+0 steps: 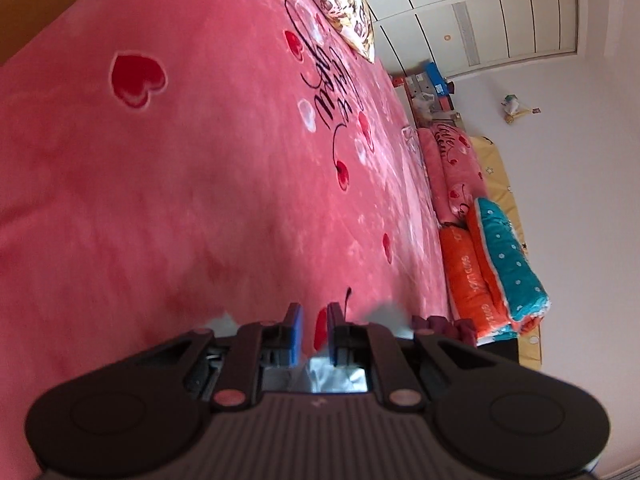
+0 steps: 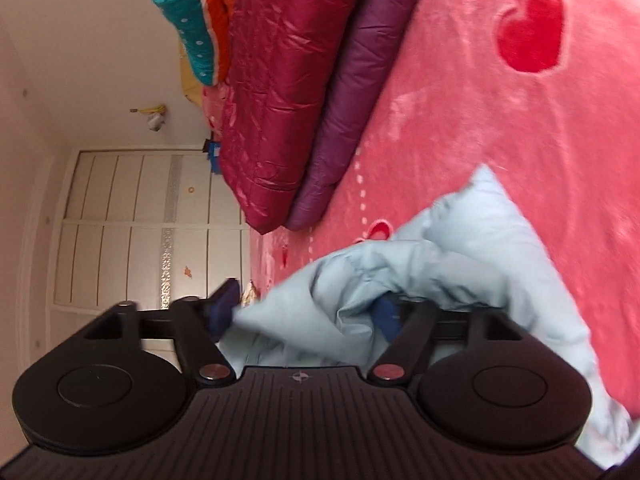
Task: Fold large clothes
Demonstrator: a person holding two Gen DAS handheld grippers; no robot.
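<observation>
Two wrist views over a bed covered by a pink heart-print blanket (image 1: 180, 168). The task's thing is a pale blue padded garment (image 2: 460, 264), one in number, lying crumpled on the blanket directly ahead of and beneath the right hand-held gripper (image 2: 308, 314).

Right hand-held gripper: jaws spread wide, one blue pad at each side, with a bunched fold of the garment lying between them and draped over the right finger. The pads do not press on the cloth, so nothing is gripped. The garment's bulk runs away from this gripper toward the upper right of the view, ending in a pointed corner.

Left hand-held gripper (image 1: 314, 330): jaws nearly closed, a narrow gap between the two blue pads, nothing visibly pinched. A patch of the same pale cloth shows low behind the fingers, so the garment lies below and behind its tips, not ahead. The right hand is judged the nearer for the next grasp.

Also present: two folded quilted jackets, one crimson (image 2: 280, 80) stacked on one purple (image 2: 360, 92); one folded teal-and-orange quilt (image 1: 504, 268); one patterned pillow (image 1: 344, 4); a white wardrobe (image 1: 500, 12).
</observation>
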